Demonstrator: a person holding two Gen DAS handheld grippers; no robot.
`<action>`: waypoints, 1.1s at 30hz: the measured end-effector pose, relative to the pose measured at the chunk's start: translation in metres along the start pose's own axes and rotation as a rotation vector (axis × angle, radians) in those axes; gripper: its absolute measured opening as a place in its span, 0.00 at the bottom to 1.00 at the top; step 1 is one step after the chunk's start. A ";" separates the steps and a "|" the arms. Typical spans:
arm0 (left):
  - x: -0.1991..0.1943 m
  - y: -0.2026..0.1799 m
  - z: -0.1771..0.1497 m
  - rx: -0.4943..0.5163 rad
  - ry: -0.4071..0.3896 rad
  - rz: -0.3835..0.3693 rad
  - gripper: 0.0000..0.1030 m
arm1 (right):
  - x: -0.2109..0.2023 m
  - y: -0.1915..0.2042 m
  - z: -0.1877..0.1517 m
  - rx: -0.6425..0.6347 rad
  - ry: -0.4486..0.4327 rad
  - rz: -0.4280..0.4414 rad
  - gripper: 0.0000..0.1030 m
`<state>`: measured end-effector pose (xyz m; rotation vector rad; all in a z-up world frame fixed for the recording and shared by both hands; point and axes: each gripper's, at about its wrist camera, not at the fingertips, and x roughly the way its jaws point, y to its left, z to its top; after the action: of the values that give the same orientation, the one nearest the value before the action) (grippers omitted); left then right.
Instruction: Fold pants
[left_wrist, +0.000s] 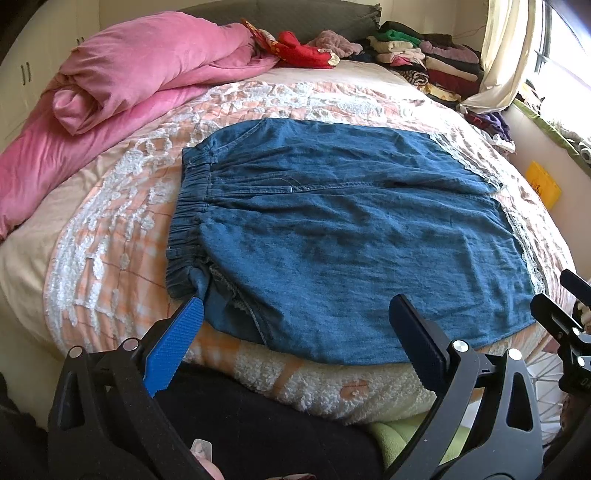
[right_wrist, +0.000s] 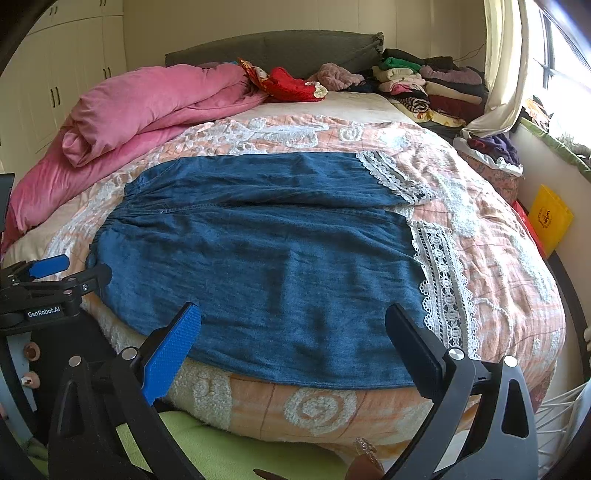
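Pants (left_wrist: 343, 236) lie flat across the bed (left_wrist: 110, 229), lace cuffs right. Left hand-held gripper (left_wrist: 295, 328) and right hand-held gripper (right_wrist: 295, 328) hover spread wide, grasping nothing.

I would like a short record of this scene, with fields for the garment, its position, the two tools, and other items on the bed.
garment: blue denim pants with white lace hems
position: spread flat on the peach patterned bedspread, waistband to the left, legs side by side
left tool: open, at the near edge by the waistband, holding nothing
right tool: open, near the hem end, holding nothing
other items: pink quilt, stacked clothes
fold: not yet started
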<state>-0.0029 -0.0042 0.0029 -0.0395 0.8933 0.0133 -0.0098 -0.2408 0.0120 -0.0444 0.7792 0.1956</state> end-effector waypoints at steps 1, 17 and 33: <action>0.000 -0.001 0.000 0.001 -0.001 0.000 0.91 | 0.000 0.000 0.000 -0.001 -0.001 -0.001 0.96; -0.003 0.000 -0.002 0.001 -0.002 0.000 0.91 | 0.001 0.001 0.000 -0.002 -0.002 0.010 0.96; -0.004 0.003 -0.001 0.003 -0.001 0.000 0.91 | 0.002 0.001 0.001 -0.002 -0.001 0.015 0.96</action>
<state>-0.0056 -0.0012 0.0053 -0.0371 0.8924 0.0117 -0.0078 -0.2389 0.0111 -0.0404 0.7782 0.2109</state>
